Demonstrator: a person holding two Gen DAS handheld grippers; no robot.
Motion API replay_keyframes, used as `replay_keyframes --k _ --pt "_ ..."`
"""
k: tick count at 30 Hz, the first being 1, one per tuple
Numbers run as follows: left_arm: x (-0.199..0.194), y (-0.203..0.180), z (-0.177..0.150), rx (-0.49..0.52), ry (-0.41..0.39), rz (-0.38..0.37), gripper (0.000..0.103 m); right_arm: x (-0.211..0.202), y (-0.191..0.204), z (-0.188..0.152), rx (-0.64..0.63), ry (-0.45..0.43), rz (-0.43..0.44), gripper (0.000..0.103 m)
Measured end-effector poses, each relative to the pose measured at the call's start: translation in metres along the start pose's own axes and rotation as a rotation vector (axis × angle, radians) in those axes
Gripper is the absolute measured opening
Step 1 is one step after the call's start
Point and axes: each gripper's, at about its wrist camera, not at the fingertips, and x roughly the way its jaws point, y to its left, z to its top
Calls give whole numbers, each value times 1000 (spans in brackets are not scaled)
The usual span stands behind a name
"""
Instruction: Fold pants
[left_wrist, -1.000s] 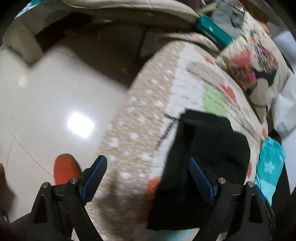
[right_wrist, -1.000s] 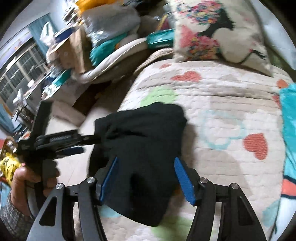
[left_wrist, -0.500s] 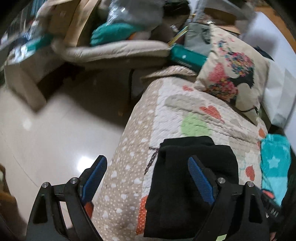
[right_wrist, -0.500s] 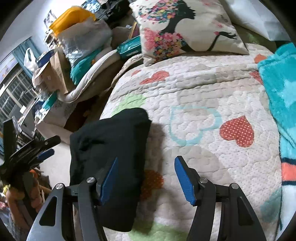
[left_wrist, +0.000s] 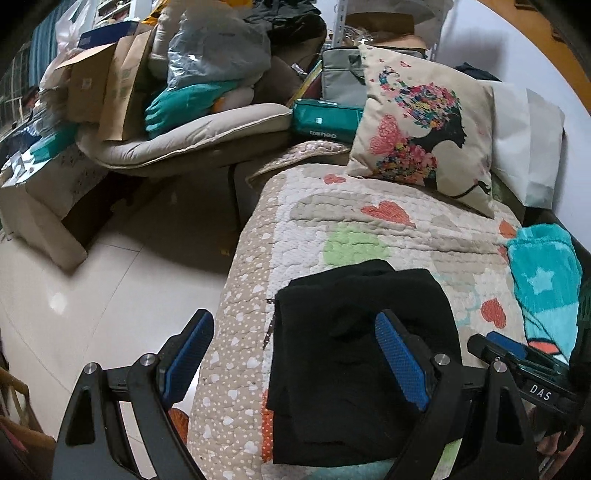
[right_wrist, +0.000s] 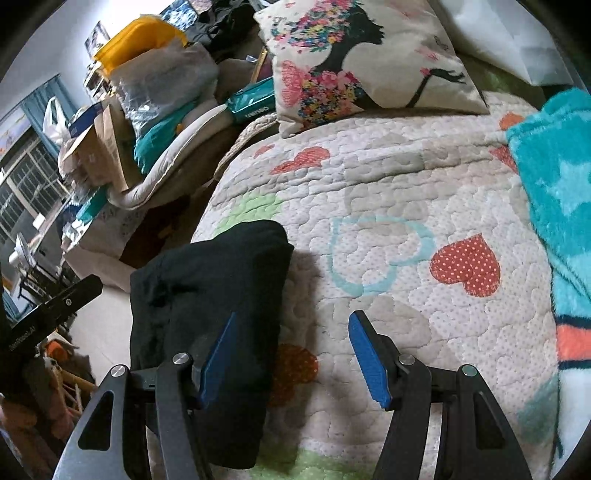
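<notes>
Since the black pants (left_wrist: 354, 354) already sit as a compact folded stack at the near left edge of the heart-print quilt (right_wrist: 388, 177), we read the fold as close to done. Our left gripper (left_wrist: 295, 362) hangs over them with its jaws wide and nothing between the pads; the stack lies under its right finger. Our right gripper (right_wrist: 291, 354) is also open and empty, with the stack ahead and to its left, its left finger over the cloth and the right one over bare quilt. The stack's long axis runs away from us, roughly in line with both grippers. We judge the left gripper the nearer for any final tidy or press.
</notes>
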Motion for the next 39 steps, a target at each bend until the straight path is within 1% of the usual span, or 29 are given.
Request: replay_keyframes --k 13,24,36,39 --pt "6 -8 -5 27 41 -3 89 4 1 -2 1 6 -2 68" --pt "13 -8 -7 28 75 -10 89 4 1 -2 1 6 -4 69" --pt "24 -1 -10 -18 135 -22 89 7 -1 -5 3 16 -4 69" --pt "27 2 -11 -41 156 -37 89 8 -2 -5 6 19 -3 69"
